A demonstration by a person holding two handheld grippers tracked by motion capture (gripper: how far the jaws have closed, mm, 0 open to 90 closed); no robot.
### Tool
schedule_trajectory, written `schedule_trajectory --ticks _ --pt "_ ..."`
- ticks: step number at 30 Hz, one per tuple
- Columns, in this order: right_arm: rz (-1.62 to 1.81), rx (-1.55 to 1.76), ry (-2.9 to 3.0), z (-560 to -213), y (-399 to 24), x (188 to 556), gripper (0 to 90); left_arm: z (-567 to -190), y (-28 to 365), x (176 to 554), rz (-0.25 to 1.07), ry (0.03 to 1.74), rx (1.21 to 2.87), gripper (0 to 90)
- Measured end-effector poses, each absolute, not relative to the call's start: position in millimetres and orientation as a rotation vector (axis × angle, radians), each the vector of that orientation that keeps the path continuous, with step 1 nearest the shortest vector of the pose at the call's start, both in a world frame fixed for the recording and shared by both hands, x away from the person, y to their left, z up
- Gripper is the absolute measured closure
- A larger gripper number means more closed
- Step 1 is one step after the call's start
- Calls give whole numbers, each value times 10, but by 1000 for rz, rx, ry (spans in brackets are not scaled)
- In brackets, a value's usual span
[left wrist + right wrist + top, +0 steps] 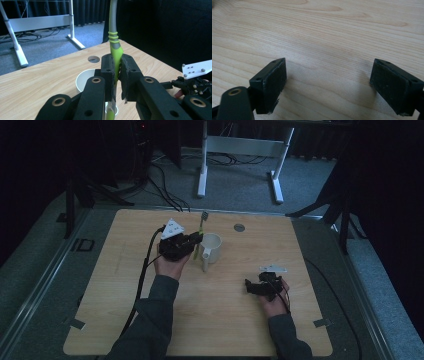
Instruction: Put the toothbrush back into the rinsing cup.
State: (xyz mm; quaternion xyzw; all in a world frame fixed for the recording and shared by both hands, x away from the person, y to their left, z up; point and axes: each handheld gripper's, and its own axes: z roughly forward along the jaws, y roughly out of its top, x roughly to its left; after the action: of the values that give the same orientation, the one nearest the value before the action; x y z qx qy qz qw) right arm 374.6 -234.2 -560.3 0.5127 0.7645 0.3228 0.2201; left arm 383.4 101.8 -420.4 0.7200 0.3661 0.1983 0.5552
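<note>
The left gripper (117,72) has its jaws clamped together, pointing ahead and level, the left hand (170,265) cupping its body from behind with the forearm straight back of it. The right gripper (327,82) points down, jaws spread wide apart, held by the right hand (274,302) just behind it, well apart from the left gripper.

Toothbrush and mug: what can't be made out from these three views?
- toothbrush head: cut off by the top edge in the left gripper view; too small and dim in the high view to read bristles.
- Toothbrush lower end: hidden behind the left tool in the left gripper view.
- mug inside: the left tool covers most of it in the left gripper view; too dim in the high view.
- right tool: its view shows bare table, no mug.
</note>
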Motion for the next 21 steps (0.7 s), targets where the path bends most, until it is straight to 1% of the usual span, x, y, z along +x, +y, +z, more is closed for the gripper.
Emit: schedule_trajectory --ticks 21 --pt "893 1417 2115 -5603 -2341 3746 135 -4210 981 3847 457 843 1668 818"
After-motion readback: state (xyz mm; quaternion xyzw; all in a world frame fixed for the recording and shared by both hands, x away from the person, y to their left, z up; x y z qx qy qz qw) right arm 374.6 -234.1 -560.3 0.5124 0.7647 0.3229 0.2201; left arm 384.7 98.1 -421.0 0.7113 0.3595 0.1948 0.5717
